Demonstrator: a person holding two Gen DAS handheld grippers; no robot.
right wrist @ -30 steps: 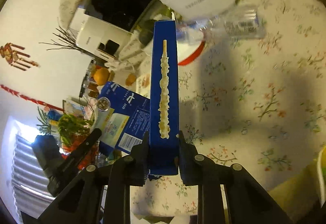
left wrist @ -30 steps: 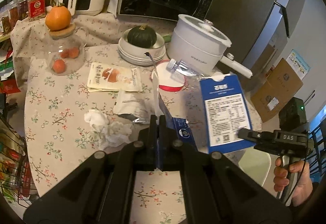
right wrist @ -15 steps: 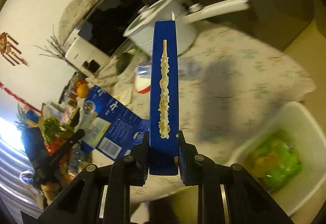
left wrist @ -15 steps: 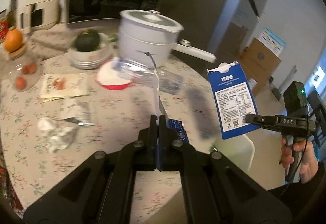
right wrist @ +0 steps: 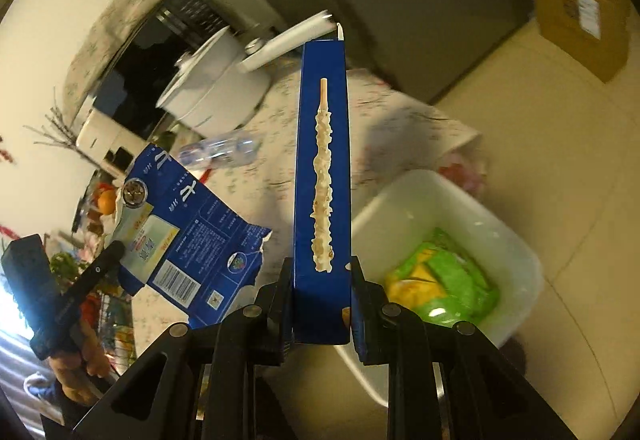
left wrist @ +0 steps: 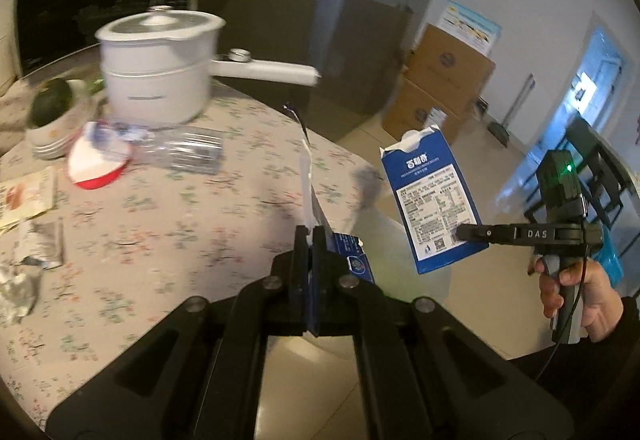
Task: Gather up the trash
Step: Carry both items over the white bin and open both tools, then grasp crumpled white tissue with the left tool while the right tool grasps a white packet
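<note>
Both claws are gripping blue cartons: left claw [left wrist: 308, 240] is clamping a flattened carton [right wrist: 188, 240]. Right claw [right wrist: 320, 280] is clamping an upright carton [left wrist: 430, 196] beside a white bin [right wrist: 404, 208].

We see two blue cartons: a whole carton [right wrist: 322, 176] with a cream streak down its side, and a flattened carton [right wrist: 188, 240] with white print. Our fingers [right wrist: 362, 304] are black. The surface [left wrist: 160, 224] wears a pale cloth with little flowers. The pot [left wrist: 156, 60] is white. The bin [right wrist: 432, 208] is white, with green and yellow wrappers [right wrist: 444, 276] inside.
</note>
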